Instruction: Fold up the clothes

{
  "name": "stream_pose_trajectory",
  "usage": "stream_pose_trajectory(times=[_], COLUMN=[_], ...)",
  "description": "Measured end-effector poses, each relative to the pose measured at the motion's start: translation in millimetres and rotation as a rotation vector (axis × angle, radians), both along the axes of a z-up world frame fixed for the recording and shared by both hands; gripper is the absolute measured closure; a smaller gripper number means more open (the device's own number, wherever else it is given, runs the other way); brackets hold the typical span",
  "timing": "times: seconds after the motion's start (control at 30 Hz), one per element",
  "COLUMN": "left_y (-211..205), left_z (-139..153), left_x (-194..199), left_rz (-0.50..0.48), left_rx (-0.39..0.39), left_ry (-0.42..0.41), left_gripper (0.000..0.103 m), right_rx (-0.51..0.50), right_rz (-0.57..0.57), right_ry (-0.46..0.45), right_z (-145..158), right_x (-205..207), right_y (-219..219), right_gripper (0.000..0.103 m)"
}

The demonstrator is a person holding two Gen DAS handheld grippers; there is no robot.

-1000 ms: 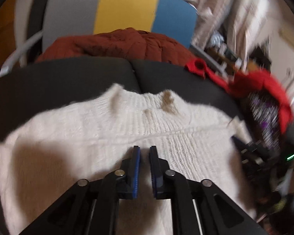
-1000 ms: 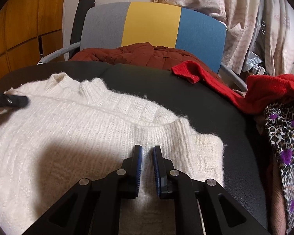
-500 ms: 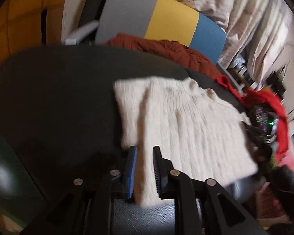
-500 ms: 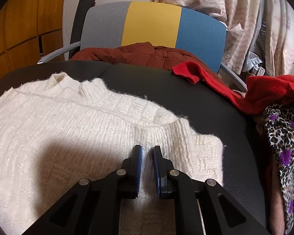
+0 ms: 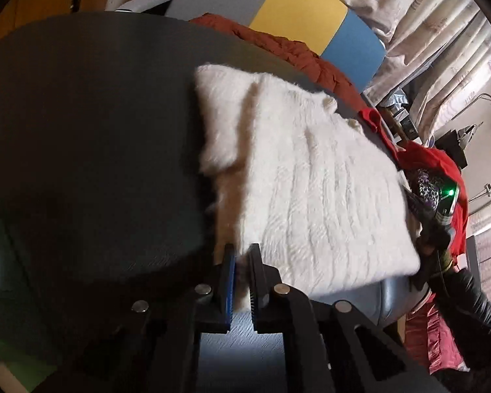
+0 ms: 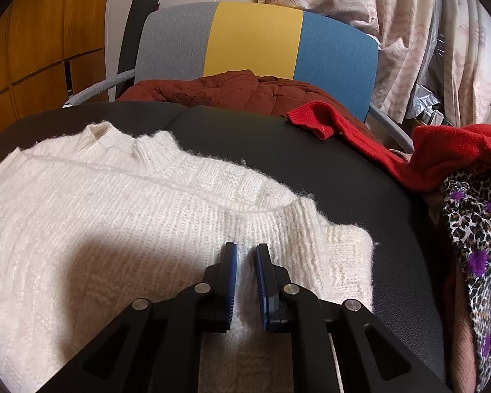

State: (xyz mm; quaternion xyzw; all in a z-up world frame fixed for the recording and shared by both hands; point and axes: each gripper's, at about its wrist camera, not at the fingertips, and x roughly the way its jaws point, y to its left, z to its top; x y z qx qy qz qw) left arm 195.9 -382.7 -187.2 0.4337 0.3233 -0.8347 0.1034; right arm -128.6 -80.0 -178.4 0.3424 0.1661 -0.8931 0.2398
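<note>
A fluffy white knit sweater (image 5: 311, 180) lies flat on the dark round table (image 5: 81, 131), neck toward the chair. My left gripper (image 5: 242, 262) is at the sweater's near left hem corner, by the table's edge, shut with white fabric pinched between its blue pads. In the right wrist view the sweater (image 6: 114, 229) fills the left and middle, with its folded sleeve end at the right. My right gripper (image 6: 247, 262) hangs low over that shoulder area, its jaws nearly together and nothing lifted. From the left wrist view, the right gripper (image 5: 442, 209) shows at the sweater's far side.
A red garment (image 6: 442, 150) and a leopard-print cloth (image 6: 474, 229) are piled at the table's right edge. Behind the table (image 6: 311, 150) stands a grey, yellow and blue chair (image 6: 258, 36) with a rust quilted jacket (image 6: 229, 91) on it. Curtains (image 6: 425, 32) hang at the right.
My left gripper swung from over the sweater's middle to its left hem corner, widened slightly, then closed on the fabric there. The right gripper stayed put.
</note>
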Motion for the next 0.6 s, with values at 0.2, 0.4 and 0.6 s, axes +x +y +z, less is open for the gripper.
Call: stream_pose_trajectory(times=[0.2,0.4,0.6], left_y=[-3.4,-32.9,-65.3], left_z=[5.0,14.9,19.5], left_x=[8.1,-28.4,-71.1], left_rz=[0.044,0.028,-0.008], left_rx=[0.036,0.094,0.175], left_ry=[0.027,0.047,0.051], left_gripper=[0.092,0.056,0.044], right_rx=[-0.005,-0.014,-0.032], right_rz=[0.002,0.003,0.006], right_ry=[0.0,-0.003,-0.014], right_z=[-1.5,-1.8,-1.8], right_x=[0.2,-0.1,-2.2], right_y=[0.2,1.4,3.6], right_gripper=[0.09,0.09,0.09])
